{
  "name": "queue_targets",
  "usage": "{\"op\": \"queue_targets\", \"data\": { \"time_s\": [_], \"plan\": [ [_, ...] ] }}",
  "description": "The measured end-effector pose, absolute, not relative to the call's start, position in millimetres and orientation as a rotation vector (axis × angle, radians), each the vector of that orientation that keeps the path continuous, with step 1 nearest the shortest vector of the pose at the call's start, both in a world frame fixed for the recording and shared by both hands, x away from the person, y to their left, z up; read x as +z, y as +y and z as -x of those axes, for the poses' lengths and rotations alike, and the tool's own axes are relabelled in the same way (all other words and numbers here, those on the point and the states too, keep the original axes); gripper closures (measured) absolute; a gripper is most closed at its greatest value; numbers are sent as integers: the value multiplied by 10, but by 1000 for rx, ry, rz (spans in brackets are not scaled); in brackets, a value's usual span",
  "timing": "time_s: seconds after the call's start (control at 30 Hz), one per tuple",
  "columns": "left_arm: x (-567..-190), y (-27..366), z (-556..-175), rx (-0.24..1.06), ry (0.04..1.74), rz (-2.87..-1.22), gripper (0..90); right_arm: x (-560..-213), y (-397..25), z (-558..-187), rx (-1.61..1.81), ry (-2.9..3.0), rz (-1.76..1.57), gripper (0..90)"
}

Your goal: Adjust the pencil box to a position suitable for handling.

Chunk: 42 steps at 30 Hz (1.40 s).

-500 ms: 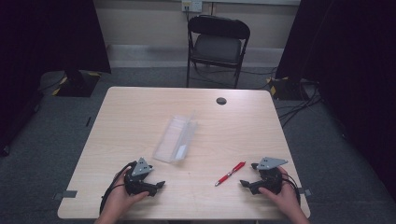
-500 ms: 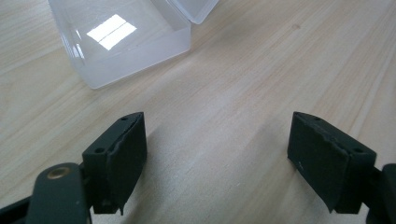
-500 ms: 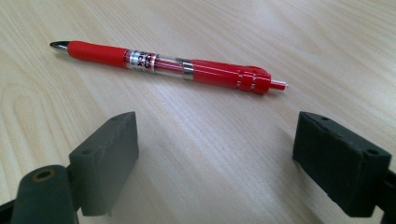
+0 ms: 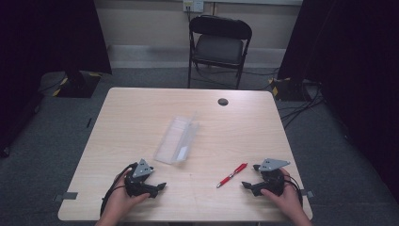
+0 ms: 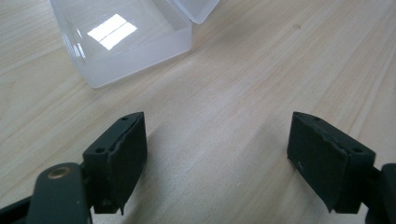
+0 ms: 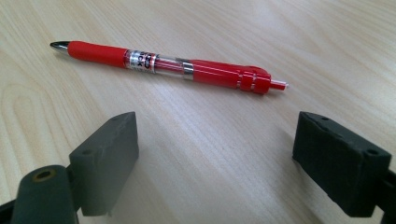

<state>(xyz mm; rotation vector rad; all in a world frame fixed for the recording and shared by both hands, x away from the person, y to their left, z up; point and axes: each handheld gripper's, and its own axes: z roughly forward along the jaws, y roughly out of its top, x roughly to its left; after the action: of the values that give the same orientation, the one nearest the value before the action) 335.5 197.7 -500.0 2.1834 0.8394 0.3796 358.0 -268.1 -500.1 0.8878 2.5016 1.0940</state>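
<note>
Nothing has shifted since the earlier frame: both grippers rest at the near edge of the tabletop [image 4: 141, 113], pen and case where they lay.

Item 1, red pen [image 4: 231, 175]: retractable, slim round barrel, glossy red plastic with a clear middle band and metal tip; lies flat just ahead of the right gripper [image 4: 248, 184], not touched.

Item 2, clear plastic case [image 4: 176, 140]: long, shallow, translucent, hinged lid standing open; lies mid-tabletop, ahead of the left gripper [image 4: 159, 187], near but apart.

Item 3, grippers: fingers of both spread wide, holding nothing; pads [image 6: 109, 156] matt black, blocky.

Handling note, as judged: the step in hand looks like picking up the pen. Bring the right fingers down astride the barrel near its middle, square across it, low to the wood. The smooth round barrel may roll or squirt out if pinched off-centre. Tabletop is pale wood-grain laminate, slick.
</note>
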Motion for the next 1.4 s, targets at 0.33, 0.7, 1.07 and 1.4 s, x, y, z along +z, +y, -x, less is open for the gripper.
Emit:
{"op": "queue_targets", "data": {
  "time_s": [0.33, 0.7, 1.07, 1.4],
  "plan": [
    [-4963, 2061, -3396, 374, 892, -2150, 236, -5001, -2681, -3580, 1094, 2502, -888, 136],
    [-4805, 2185, -3597, 408, 974, -2035, 321, -5001, -2681, -3580, 1094, 2502, -888, 135],
    [-4751, 2112, -3880, 465, 1047, -1984, 395, -5001, -2681, -3580, 1094, 2502, -887, 136],
    [-4797, 2059, -4037, 467, 1114, -1988, 495, -5001, -2681, -3580, 1094, 2502, -888, 136]
  ]
}}
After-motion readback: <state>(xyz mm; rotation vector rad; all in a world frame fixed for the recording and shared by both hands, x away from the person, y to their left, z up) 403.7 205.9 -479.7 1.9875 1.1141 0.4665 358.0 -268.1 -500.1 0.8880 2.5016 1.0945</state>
